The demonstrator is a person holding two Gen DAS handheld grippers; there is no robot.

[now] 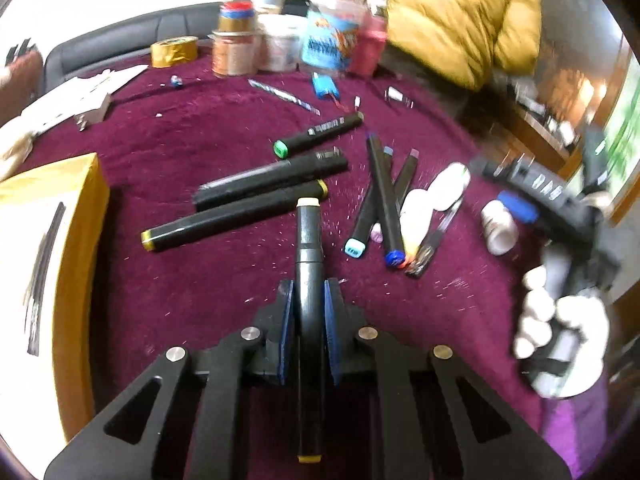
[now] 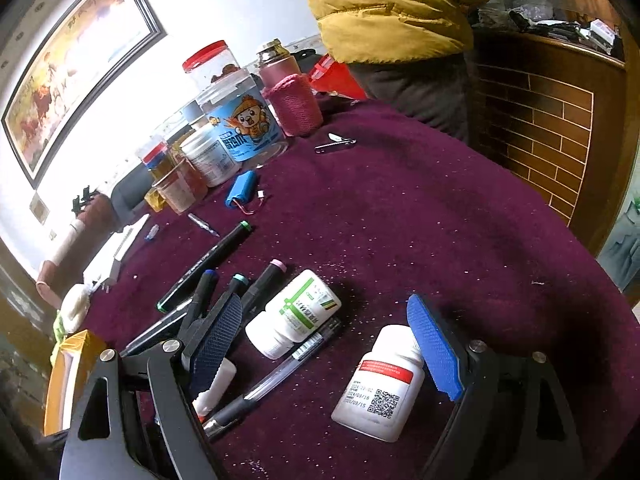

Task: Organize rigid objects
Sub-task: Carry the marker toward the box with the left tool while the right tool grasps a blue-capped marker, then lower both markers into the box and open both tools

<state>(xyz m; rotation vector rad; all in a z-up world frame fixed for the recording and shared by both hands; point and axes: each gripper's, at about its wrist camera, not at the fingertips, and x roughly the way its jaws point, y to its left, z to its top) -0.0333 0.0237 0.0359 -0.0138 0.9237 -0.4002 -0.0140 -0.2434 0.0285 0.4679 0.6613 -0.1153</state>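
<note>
Seven black markers [image 1: 272,178] are showing in the left wrist view, six lying on the table [image 1: 180,272] beside the gold box [image 1: 80,240] and one gripped. Two white pill bottles [image 2: 294,314] are lying right of the markers, with one clear pen [image 2: 280,376] between them. One blue battery pack [image 2: 241,188] is sitting beyond them.

A black marker [image 1: 307,248] with a cream cap stands clamped between the fingers [image 1: 331,320], pointing away; other markers [image 1: 256,200] lie just beyond.
</note>
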